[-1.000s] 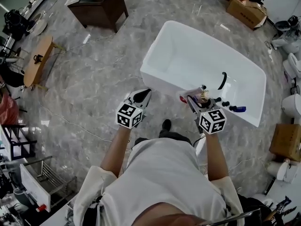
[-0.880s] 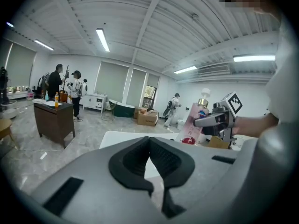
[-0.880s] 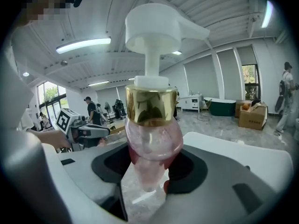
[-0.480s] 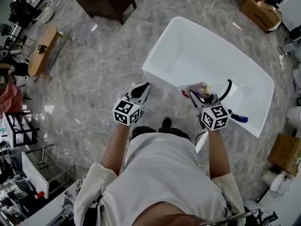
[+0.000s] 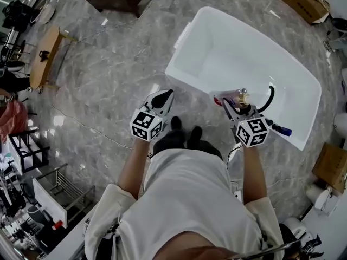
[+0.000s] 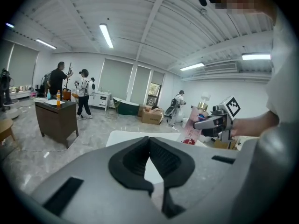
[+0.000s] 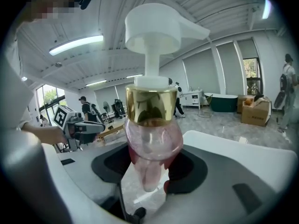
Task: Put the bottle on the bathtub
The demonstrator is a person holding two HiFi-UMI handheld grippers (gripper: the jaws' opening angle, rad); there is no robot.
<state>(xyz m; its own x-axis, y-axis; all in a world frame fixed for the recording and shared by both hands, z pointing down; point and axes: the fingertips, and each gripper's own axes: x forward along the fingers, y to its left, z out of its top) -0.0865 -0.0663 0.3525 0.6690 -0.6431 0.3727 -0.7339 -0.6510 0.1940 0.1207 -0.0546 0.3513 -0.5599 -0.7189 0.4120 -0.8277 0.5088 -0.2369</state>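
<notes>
Pink-filled pump bottle point(image 7: 152, 139) sits clamped in the right gripper point(image 5: 234, 106), right at the near rim of the bathtub point(image 5: 244, 47). The left gripper point(image 5: 167, 94), jaws closed on nothing, hovers just outside that rim.

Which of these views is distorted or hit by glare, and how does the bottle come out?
Head view: evenly lit and sharp, with bright lamp reflections on the glossy floor and the white bathtub nearly washed out. Left gripper view: strong fisheye with black corners; the ceiling lights blow out to pure white. Right gripper view: same fisheye; the bottle looms huge and bulged in the centre.
</notes>
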